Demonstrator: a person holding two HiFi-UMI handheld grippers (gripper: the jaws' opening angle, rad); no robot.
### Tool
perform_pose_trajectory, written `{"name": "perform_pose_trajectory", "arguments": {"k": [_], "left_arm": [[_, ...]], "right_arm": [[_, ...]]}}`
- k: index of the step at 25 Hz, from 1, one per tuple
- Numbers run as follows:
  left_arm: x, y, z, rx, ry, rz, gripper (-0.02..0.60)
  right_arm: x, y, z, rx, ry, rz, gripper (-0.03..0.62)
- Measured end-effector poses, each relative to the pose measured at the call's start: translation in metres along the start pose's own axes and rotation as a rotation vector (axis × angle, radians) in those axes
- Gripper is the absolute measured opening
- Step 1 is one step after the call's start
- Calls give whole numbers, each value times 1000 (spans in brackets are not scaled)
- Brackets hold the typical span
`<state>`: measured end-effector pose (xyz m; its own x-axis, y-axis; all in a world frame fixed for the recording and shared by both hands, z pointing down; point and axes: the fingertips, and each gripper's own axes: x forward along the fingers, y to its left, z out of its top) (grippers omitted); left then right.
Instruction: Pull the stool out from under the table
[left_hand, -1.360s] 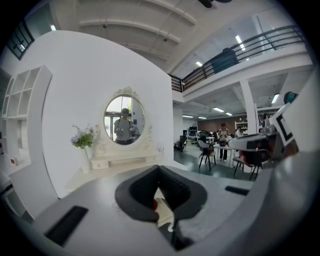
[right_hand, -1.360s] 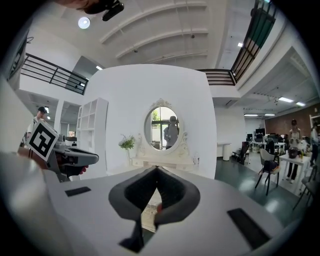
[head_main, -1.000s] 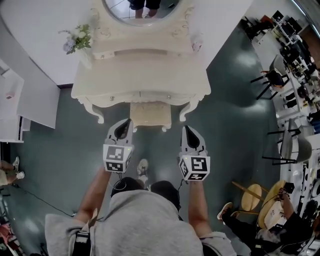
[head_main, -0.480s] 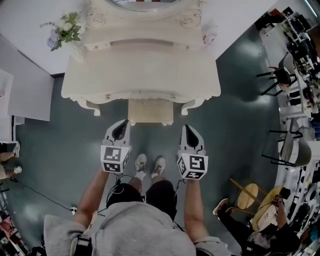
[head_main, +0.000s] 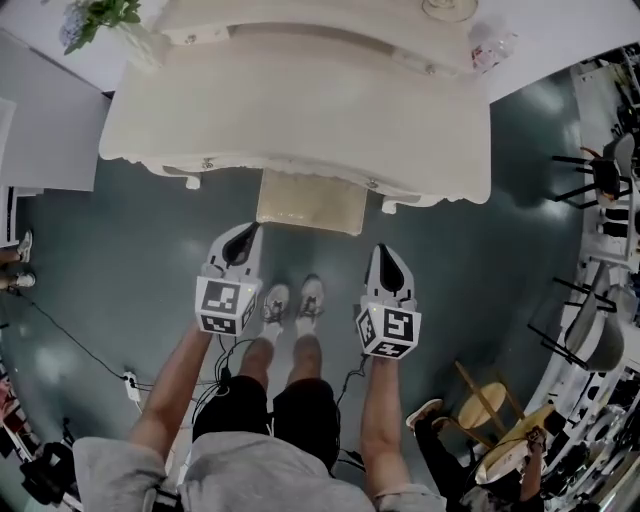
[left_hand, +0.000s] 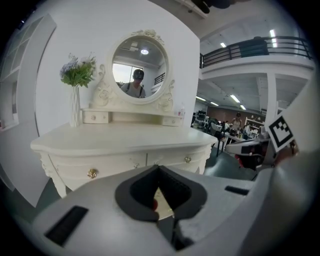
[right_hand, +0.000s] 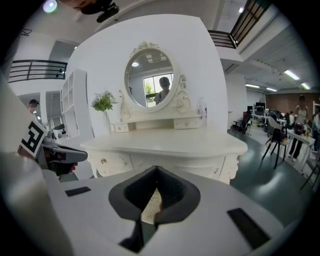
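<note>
A cream stool (head_main: 311, 203) with a padded seat stands partly under the front of the white dressing table (head_main: 300, 110); only its near half shows in the head view. My left gripper (head_main: 244, 237) hangs shut just short of the stool's left front corner, not touching it. To the right of the stool's front edge, my right gripper (head_main: 383, 253) is shut too, with nothing in it. In the left gripper view the table (left_hand: 125, 145) fills the middle and a sliver of the stool (left_hand: 164, 200) shows through the jaws' notch. The right gripper view shows the same table (right_hand: 165, 145).
A round mirror (left_hand: 139, 66) and a vase of flowers (left_hand: 76, 87) stand on the table. A white cabinet (head_main: 45, 120) is at the left. Black chairs (head_main: 600, 180), a wooden stool (head_main: 487, 407) and a seated person (head_main: 470, 470) are at the right. My own feet (head_main: 294, 300) are between the grippers.
The table and stool have come closer and lower in the head view as I stepped forward. Both grippers stayed shut and moved nearer the stool's front.
</note>
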<state>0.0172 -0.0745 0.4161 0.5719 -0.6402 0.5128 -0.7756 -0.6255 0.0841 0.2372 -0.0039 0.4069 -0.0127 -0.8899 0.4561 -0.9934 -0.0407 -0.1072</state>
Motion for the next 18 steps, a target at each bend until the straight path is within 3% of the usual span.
{"name": "perform_pose_trajectory", "arguments": {"k": [10, 18], "left_arm": [[67, 23, -75, -42, 53, 84, 2], [107, 33, -140, -56, 96, 96, 2]], "right_arm": [[75, -26, -80, -16, 84, 65, 11], [128, -38, -145, -23, 139, 108, 11]]}}
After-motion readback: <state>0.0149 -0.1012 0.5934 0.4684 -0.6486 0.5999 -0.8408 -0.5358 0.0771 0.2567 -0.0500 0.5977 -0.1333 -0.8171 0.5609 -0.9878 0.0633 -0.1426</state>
